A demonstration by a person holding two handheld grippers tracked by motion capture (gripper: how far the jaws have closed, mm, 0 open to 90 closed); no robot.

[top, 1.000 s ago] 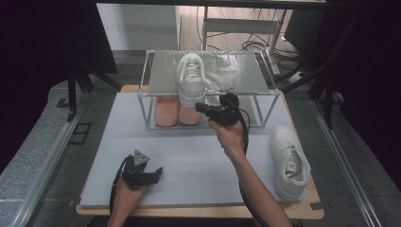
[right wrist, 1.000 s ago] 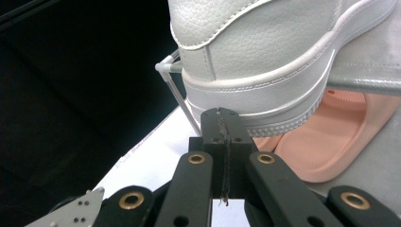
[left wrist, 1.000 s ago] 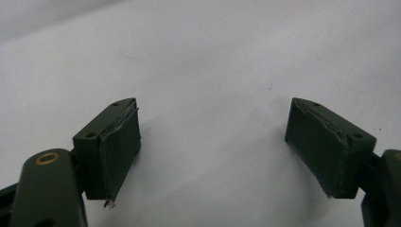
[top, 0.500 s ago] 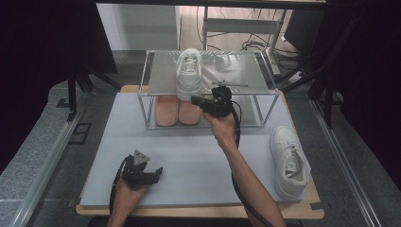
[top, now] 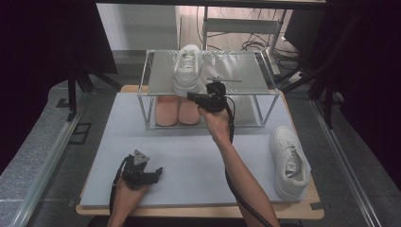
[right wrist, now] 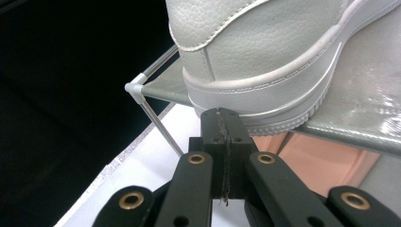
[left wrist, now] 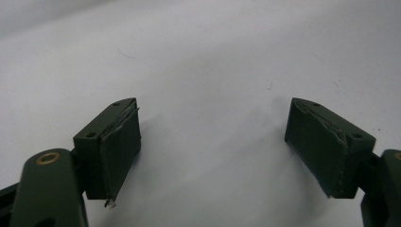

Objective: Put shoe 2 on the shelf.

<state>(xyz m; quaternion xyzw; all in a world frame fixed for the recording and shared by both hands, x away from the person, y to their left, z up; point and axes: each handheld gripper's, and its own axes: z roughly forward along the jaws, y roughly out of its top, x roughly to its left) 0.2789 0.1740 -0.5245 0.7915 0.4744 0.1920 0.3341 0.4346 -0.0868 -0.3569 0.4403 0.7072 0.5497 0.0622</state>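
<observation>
A two-tier shoe rack (top: pixel 265 92) with a thin metal frame and grey fabric shelves stands at the twelve o'clock side of the pale grey table mat (top: pixel 189 165). On its top shelf sits a white sneaker (top: pixel 186 71), heel toward the person; a pair of pinkish-orange shoes (top: pixel 177 111) sits on the level below. The right gripper (top: pixel 192 97) is raised to the rack's front edge, its jaws pressed flat together with nothing between them, tips touching the sole at the sneaker's heel in the right gripper view. A second white sneaker (top: pixel 289 161) lies on the mat at about four o'clock. The left gripper (top: pixel 158 171) rests low on the mat at about seven o'clock, its jaws spread wide apart over bare mat.
</observation>
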